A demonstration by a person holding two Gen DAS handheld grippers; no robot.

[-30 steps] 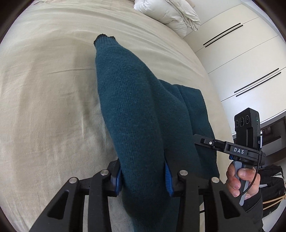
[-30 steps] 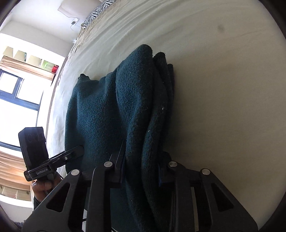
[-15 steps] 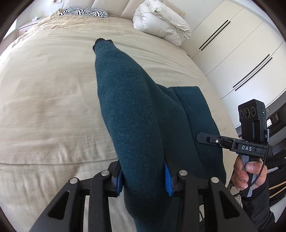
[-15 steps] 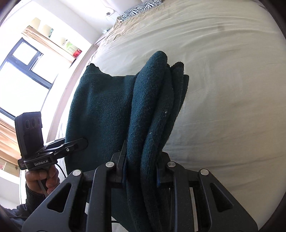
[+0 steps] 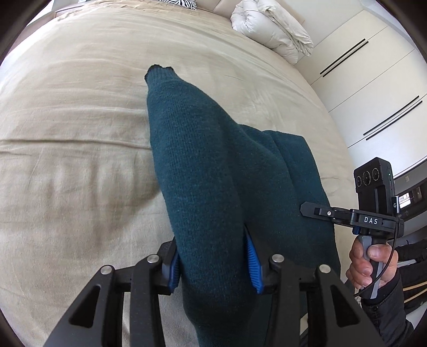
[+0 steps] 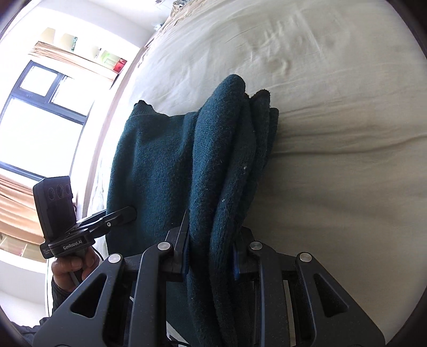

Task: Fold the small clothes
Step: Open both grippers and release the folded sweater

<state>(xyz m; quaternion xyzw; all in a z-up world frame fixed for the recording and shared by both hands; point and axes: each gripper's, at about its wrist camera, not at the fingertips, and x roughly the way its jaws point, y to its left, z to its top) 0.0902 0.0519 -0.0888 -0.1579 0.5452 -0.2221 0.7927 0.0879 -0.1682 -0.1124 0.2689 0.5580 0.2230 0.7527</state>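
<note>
A wide bed (image 5: 80, 112) with a creased beige cover fills both views. At its far end lie a zebra-print pillow (image 5: 184, 3) and, right of it, a bundled white duvet (image 5: 269, 29). White wardrobe doors (image 5: 373, 88) with dark bar handles stand on the right. A dark-framed window (image 6: 40, 106) glows bright at the left.

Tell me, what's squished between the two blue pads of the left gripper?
A bunched fold of the dark teal sweater fills the gap in the left gripper, touching both pads. The left wrist view shows it.
</note>
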